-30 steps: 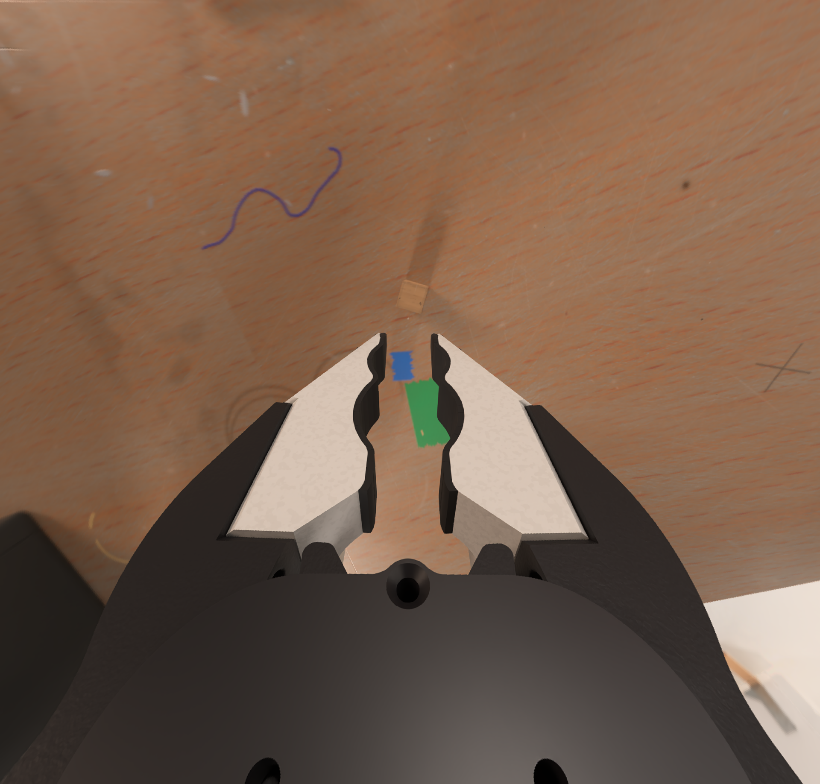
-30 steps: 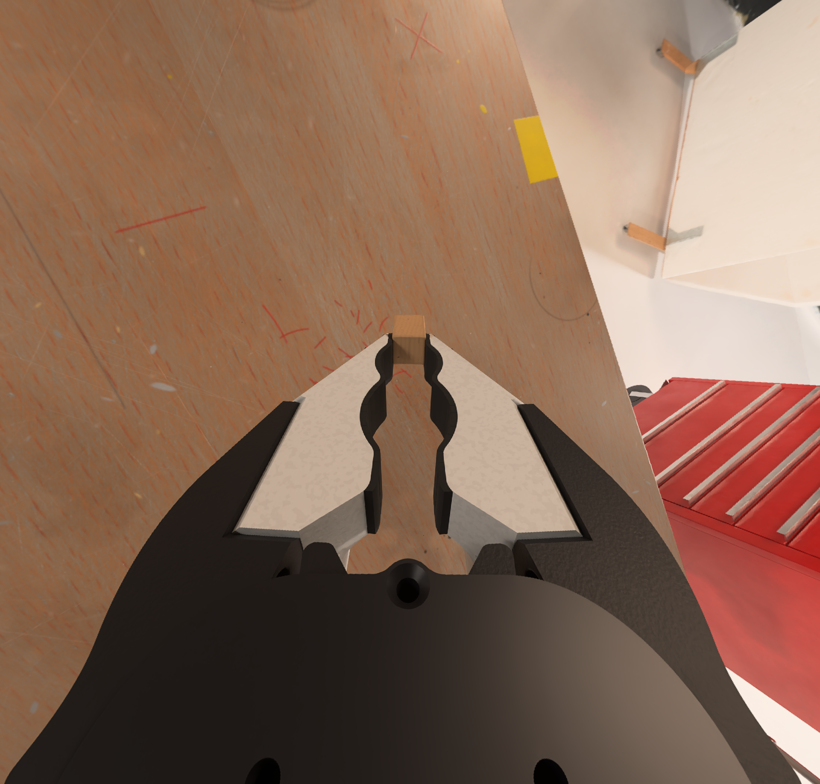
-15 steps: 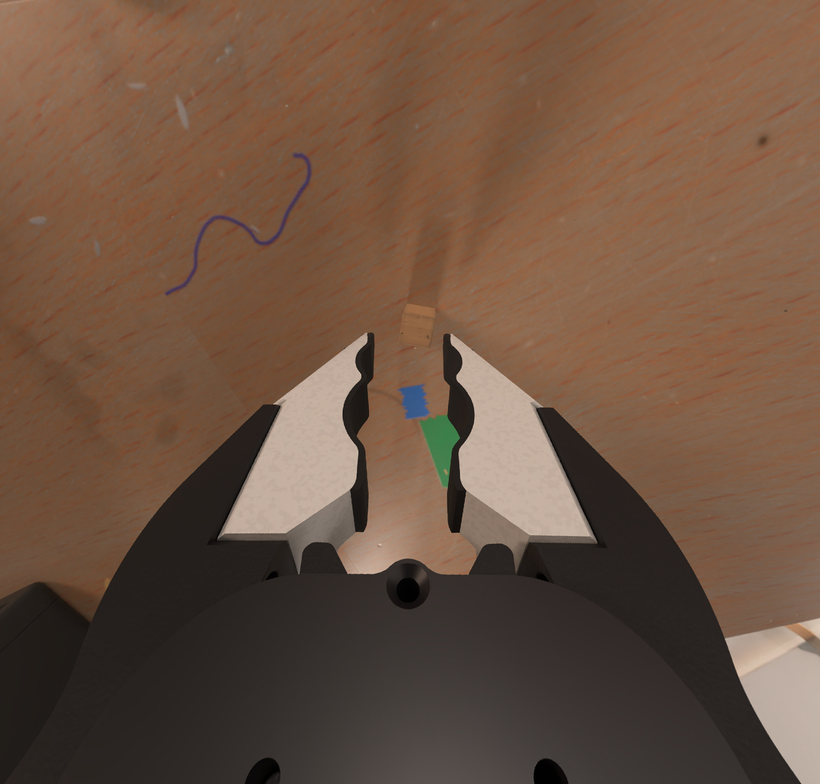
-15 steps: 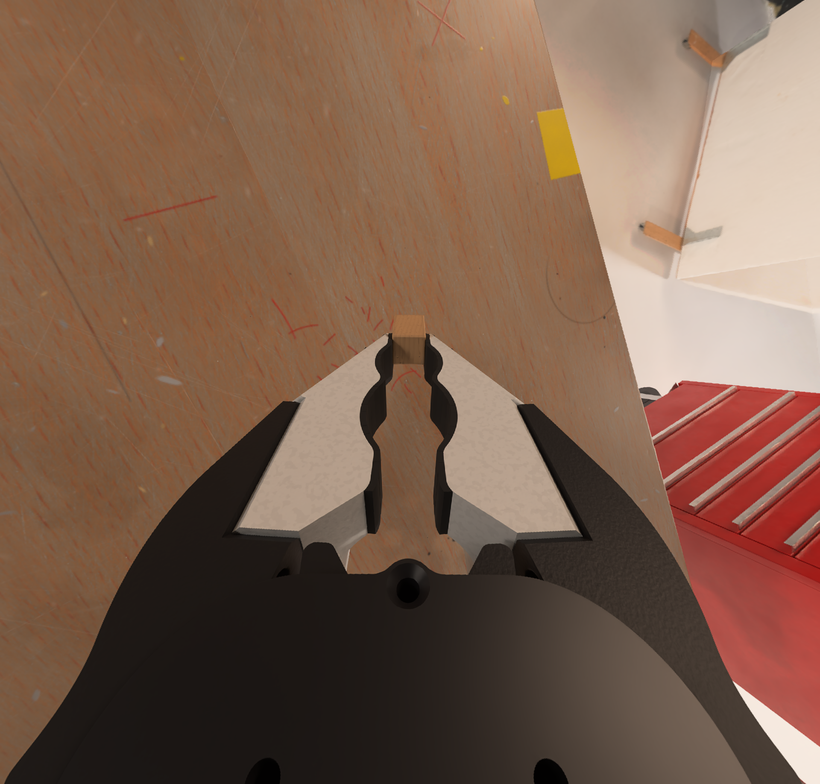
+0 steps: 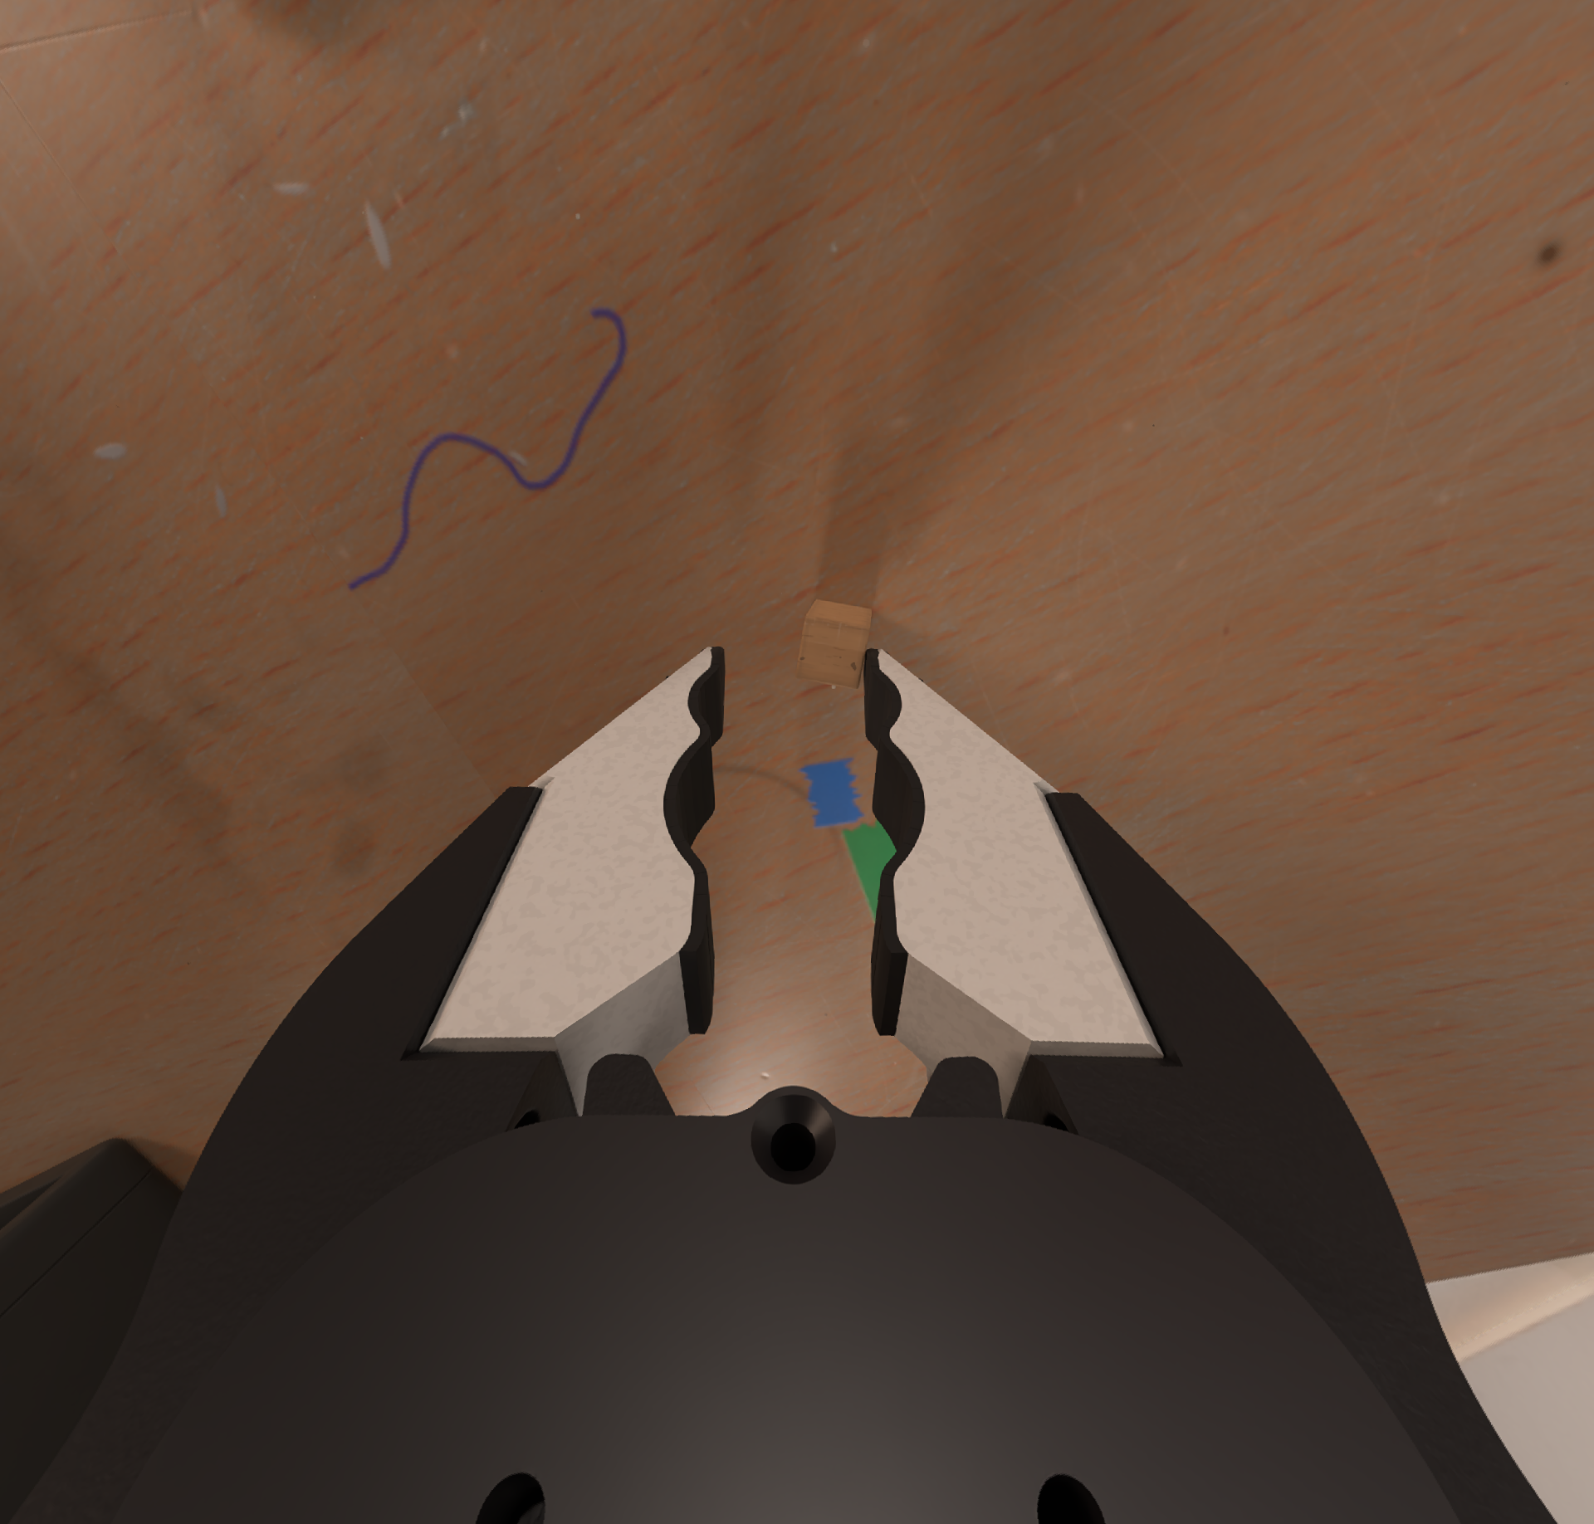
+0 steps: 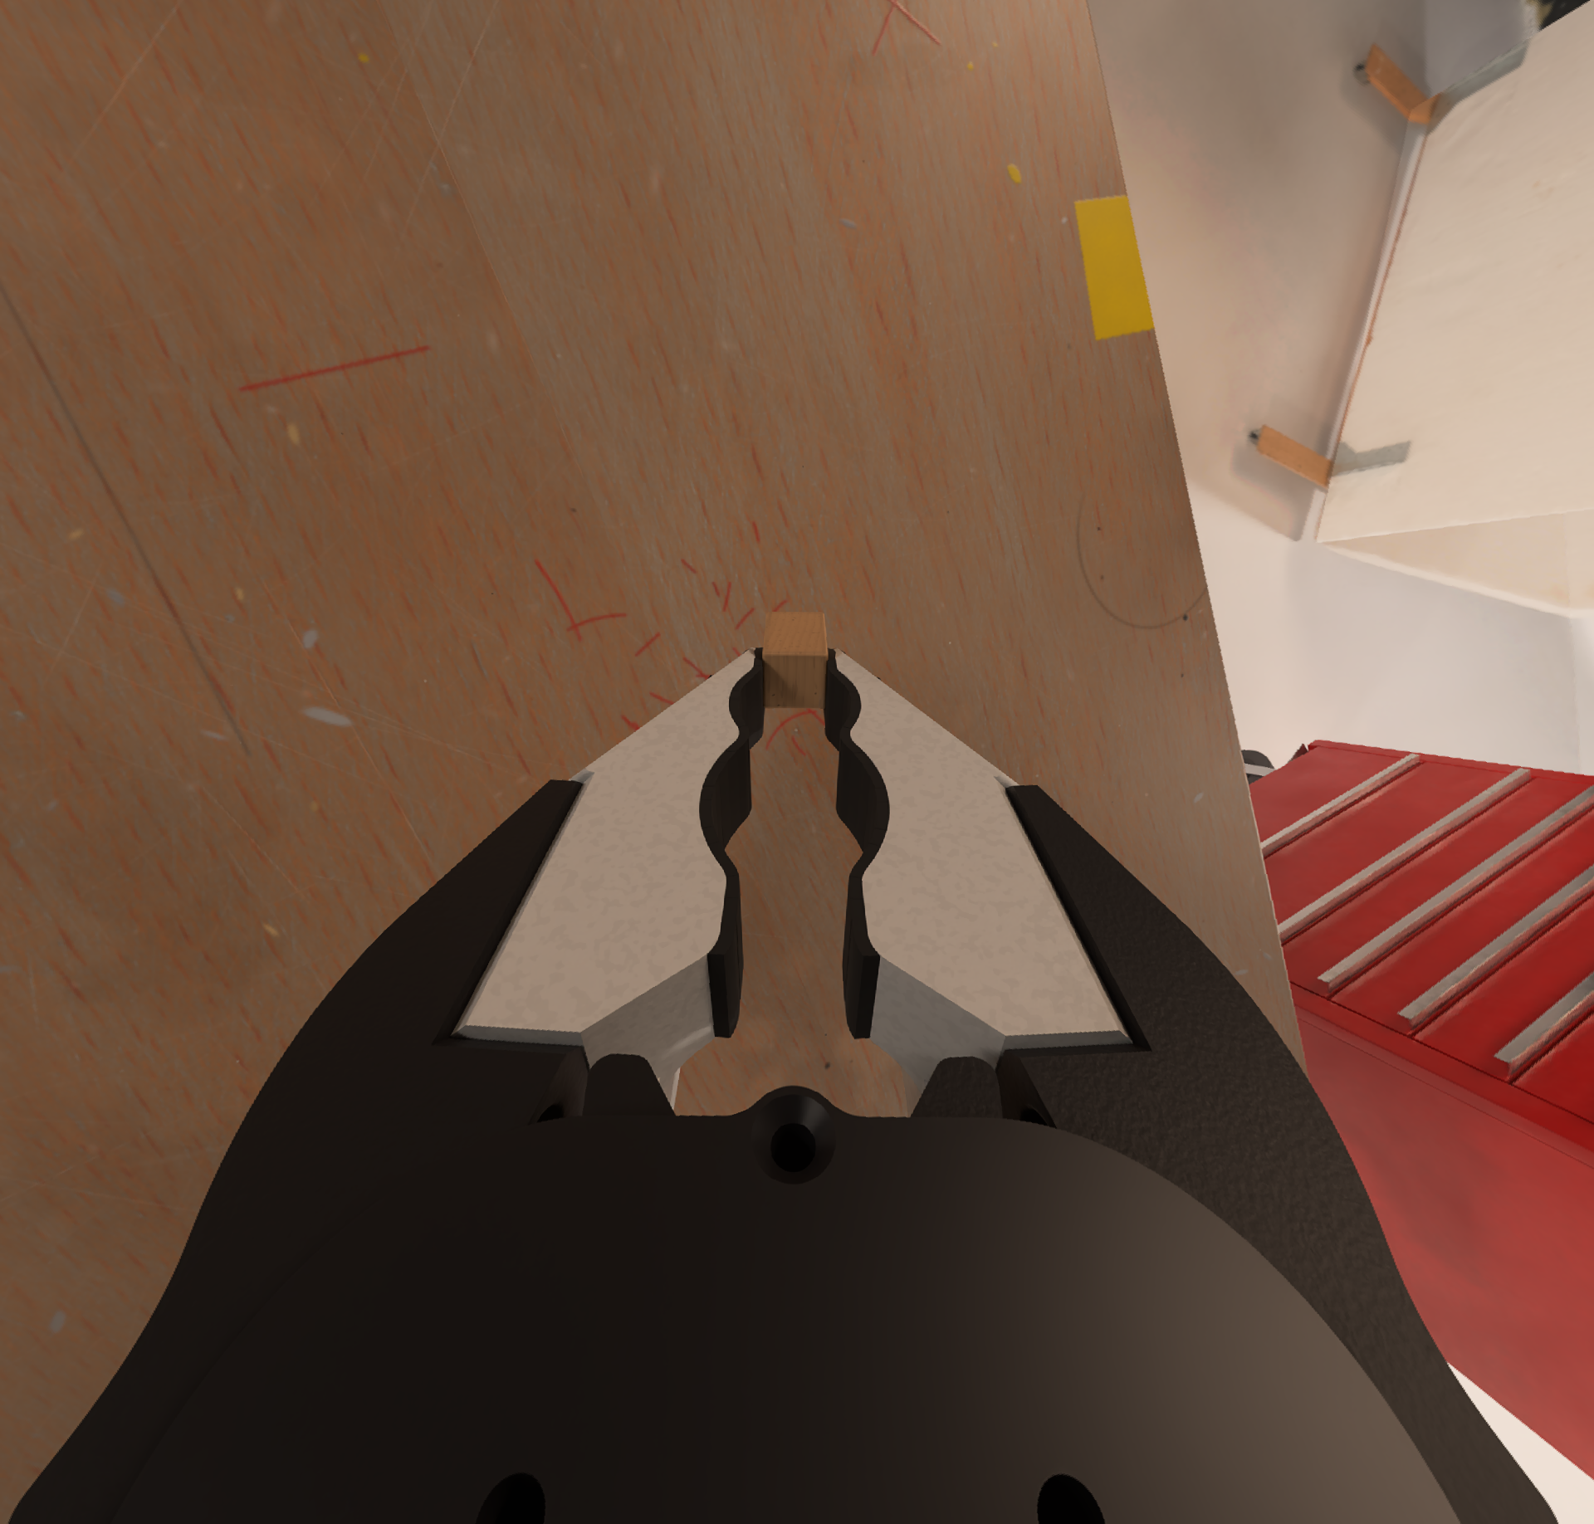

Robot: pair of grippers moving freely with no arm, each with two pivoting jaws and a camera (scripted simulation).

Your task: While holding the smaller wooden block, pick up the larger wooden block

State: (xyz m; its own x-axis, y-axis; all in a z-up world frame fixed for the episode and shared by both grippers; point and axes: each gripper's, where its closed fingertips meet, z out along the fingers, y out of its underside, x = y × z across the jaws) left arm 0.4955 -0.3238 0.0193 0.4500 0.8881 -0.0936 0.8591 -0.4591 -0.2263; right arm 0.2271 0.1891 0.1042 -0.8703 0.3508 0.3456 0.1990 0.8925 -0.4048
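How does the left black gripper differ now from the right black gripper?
The left black gripper is open and empty, while the right black gripper is shut on a small wooden block. The left points at a loose pale wooden block lying on the wooden table; the right's is lifted. Both have pale fingers.

Matt, grained wood tabletop (image 5: pixel 1121 448) (scuffed, pen-marked); both blocks pale wood (image 5: pixel 833 643) (image 6: pixel 794 659); gripper bodies matt black plastic, fingers (image 5: pixel 604 862) speckled off-white; cabinet (image 6: pixel 1449 922) glossy red.
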